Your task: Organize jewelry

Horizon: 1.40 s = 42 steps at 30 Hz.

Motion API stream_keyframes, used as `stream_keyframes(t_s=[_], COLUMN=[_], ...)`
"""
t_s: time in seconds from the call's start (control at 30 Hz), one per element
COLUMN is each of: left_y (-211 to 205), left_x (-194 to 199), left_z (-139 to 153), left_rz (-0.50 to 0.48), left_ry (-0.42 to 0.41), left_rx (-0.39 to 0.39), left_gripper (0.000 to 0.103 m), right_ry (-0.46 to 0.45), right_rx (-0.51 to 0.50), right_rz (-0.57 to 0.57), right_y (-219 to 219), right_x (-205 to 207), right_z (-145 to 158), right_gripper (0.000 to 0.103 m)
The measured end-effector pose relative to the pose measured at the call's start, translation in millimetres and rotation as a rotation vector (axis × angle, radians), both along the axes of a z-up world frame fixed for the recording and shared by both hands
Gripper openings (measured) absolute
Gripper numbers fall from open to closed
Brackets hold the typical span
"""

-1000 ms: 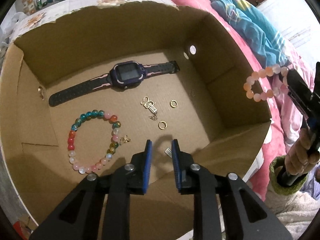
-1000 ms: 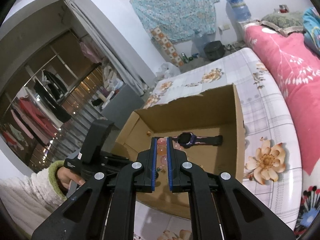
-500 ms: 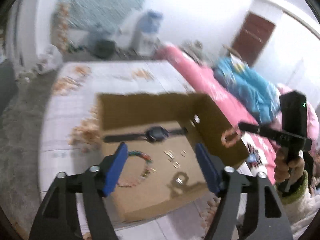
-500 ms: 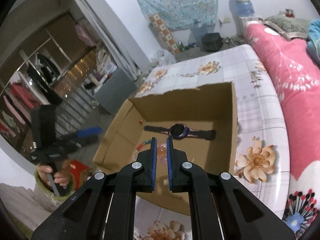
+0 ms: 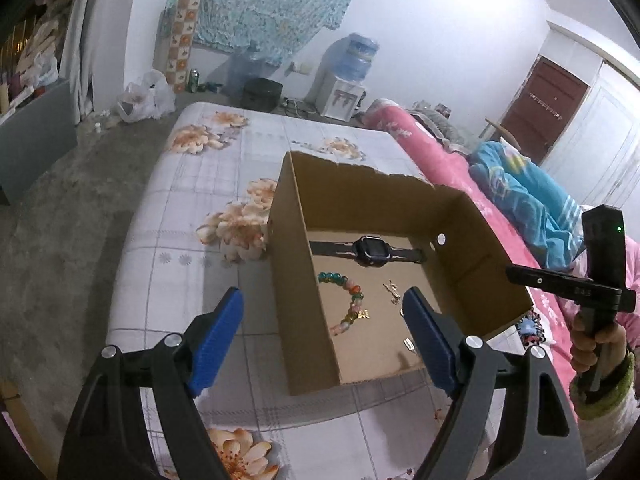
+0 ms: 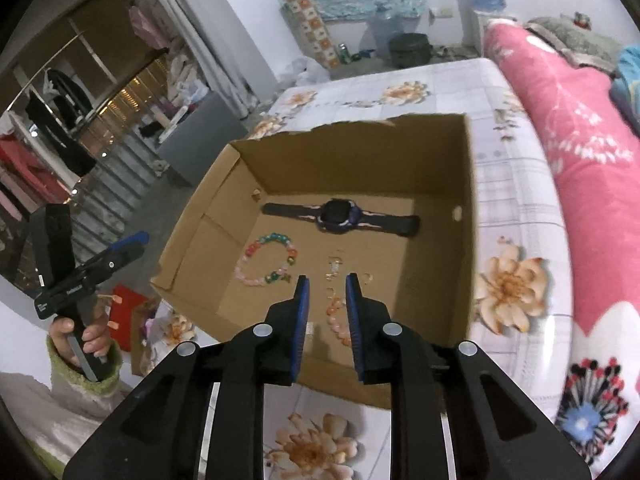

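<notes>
While the right gripper [image 6: 325, 304] hangs over the near side of the box [image 6: 472, 184], its jaws have just been opening, and the peach bracelet [image 6: 335, 316] it pinched a second ago now lies loose between them on the box floor, pads clear of it. Left gripper [image 5: 322, 338] has pulled back from inside the box to its near left corner, jaws just opened wide, empty. Watch [image 6: 340, 219], bead bracelet [image 6: 267, 258] and small gold pieces [image 6: 334, 268] lie further in. Judgement: bracelet delivered.
</notes>
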<state>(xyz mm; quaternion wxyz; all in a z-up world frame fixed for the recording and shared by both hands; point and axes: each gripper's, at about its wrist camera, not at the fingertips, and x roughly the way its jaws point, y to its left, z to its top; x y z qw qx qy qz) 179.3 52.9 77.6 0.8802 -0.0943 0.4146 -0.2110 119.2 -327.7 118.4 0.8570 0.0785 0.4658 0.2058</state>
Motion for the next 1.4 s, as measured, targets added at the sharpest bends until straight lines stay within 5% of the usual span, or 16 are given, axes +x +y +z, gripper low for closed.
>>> stream_keyframes(t_s=[0.13,0.23,0.37,0.67,1.07,1.4], left_y=[-3,-4,-8,-26,-45,-45], left_x=[-1,-2,-1,-2,-5,-23], left_z=[-5,-10,-21,-42,-42,-41], left_rz=[-0.016,-0.022,-0.020,-0.051,-0.028,-0.041], left_ry=[0.017,0.036,0.081,0.175,0.154,0.172], left_rx=[-0.006,-0.026,-0.067,-0.152,-0.061,0.002], left_gripper=[0.080,0.081,0.082,0.085,0.094,0.095], right_ry=[-0.068,-0.118,-0.085,0.107,0.082,0.050], right_rx=[-0.035,-0.100,-0.050,0.167,0.077,0.103], right_rz=[-0.076,-0.161,-0.249,-0.223,-0.267,-0.313], right_y=[-16,-29,-52,-57,-38,-35], right_x=[-11,-17,-15,-6,-19,-50], right_z=[12,14,-3,-48,-45,-46], right_gripper=[0.026,0.042,0.052,0.056,0.061,0.061])
